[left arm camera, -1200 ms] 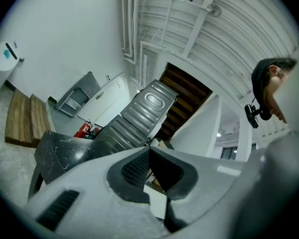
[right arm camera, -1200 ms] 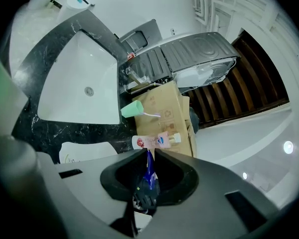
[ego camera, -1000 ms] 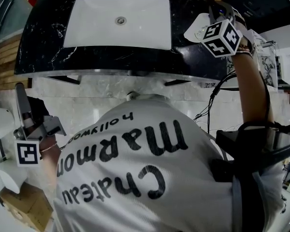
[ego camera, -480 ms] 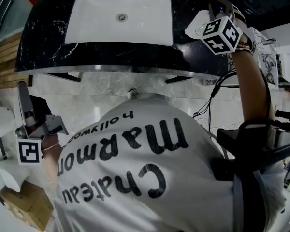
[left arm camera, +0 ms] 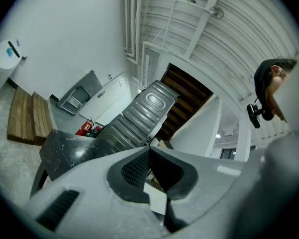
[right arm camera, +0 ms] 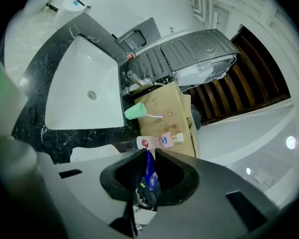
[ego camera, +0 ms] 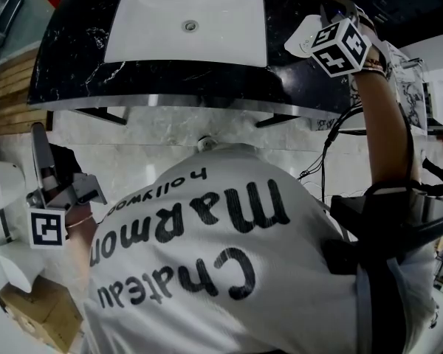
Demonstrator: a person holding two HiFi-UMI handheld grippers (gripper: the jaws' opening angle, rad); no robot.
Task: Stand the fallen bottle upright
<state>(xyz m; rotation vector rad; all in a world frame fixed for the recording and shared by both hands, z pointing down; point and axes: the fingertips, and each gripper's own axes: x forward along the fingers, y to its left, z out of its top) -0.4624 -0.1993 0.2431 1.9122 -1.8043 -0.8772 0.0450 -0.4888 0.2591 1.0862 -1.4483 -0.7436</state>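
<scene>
The person bends over a black marble counter (ego camera: 74,80) with a white rectangular sink (ego camera: 184,50) set into it. Their right arm reaches out over the counter's right end, and the left arm hangs low at their side. The fallen bottle, a pale pink-and-white plastic one (right arm camera: 157,141) with a red and a blue mark on its label, lies on its side just past the tips of the right claw (right arm camera: 148,152) and clear of them. Its cap end points right in the right gripper view. It sits at the near edge of a brown cardboard box (right arm camera: 164,108), and I can't tell whether it rests on the box or on the counter. A mint-green cup (right arm camera: 134,112) with a toothbrush sticking out of it stands a little beyond the bottle, between the sink and the box. The right claw's jaws are nearly together, leaving a slim gap. Something glossy and blue (right arm camera: 148,171) shows in that gap, but I cannot tell whether the pads press on it. The left claw (left arm camera: 149,149) is well away from the counter and points up toward the wall and ceiling. Its tips are closed together with nothing between them.
</scene>
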